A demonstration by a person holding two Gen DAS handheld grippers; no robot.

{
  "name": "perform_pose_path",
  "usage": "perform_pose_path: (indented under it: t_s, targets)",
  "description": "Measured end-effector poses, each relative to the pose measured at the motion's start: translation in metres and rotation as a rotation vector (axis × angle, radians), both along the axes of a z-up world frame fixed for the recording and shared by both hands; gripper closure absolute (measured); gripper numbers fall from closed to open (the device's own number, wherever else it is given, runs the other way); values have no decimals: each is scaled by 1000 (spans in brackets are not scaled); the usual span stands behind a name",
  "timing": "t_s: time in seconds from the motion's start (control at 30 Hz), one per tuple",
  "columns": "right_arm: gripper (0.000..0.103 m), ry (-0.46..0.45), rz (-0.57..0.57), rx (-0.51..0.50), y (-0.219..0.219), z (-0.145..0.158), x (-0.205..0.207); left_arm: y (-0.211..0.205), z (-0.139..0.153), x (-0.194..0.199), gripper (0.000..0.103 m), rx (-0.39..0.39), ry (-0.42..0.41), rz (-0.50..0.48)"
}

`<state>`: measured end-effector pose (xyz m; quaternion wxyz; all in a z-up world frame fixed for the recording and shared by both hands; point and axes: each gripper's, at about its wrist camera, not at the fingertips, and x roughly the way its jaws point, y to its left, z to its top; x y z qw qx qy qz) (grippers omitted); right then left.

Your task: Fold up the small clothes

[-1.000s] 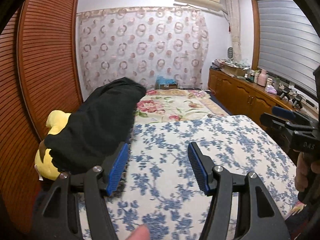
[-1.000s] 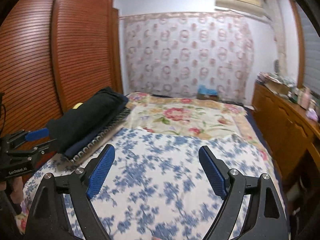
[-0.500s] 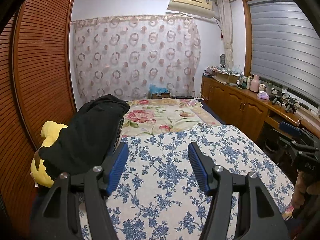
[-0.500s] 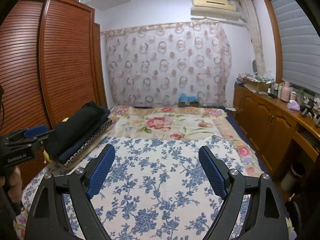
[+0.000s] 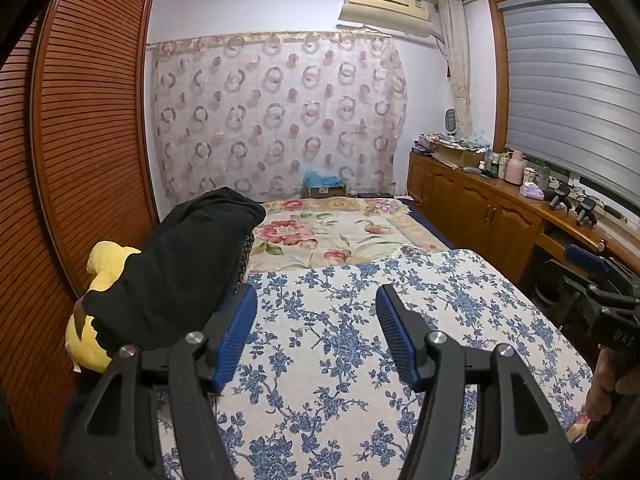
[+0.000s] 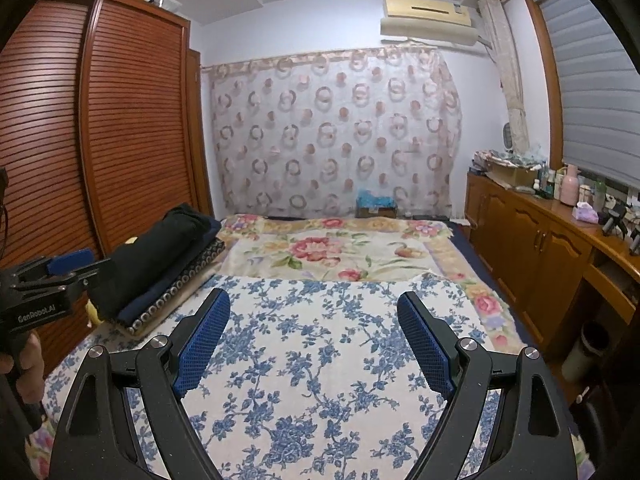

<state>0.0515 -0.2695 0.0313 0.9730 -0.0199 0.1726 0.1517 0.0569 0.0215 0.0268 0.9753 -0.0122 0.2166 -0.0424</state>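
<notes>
Left wrist view: the left gripper [image 5: 316,320] has tilted upward over the last second; more wall and ceiling show than before, and the view has steadied. Its jaws stand released, wide apart, with nothing between them. Below lies the bed's blue-flowered white bedspread [image 5: 340,344], bare of any small garment. The only cloth that could be clothing is the black fabric bundle [image 5: 176,268] at the bed's left edge, draped over a yellow plush toy [image 5: 102,268] and just beside the left finger. Whether it is the task's garment cannot be told. The right gripper [image 5: 600,280] shows at the frame's right edge.

Right wrist view: the right gripper [image 6: 314,340] has likewise lifted. Its jaws are released and empty over the same bedspread [image 6: 320,340]. The black bundle [image 6: 156,252] rests on darker folded layers, well apart from these jaws.

Judgement: folding has not begun; no garment is laid out.
</notes>
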Motion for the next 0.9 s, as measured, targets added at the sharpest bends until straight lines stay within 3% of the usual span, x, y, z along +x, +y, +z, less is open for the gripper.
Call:
perform_pose_path:
  t_s: [0.9]
  targets:
    - [16, 1, -1, 2, -1, 0, -1, 1, 1, -3, 42, 7, -13, 6]
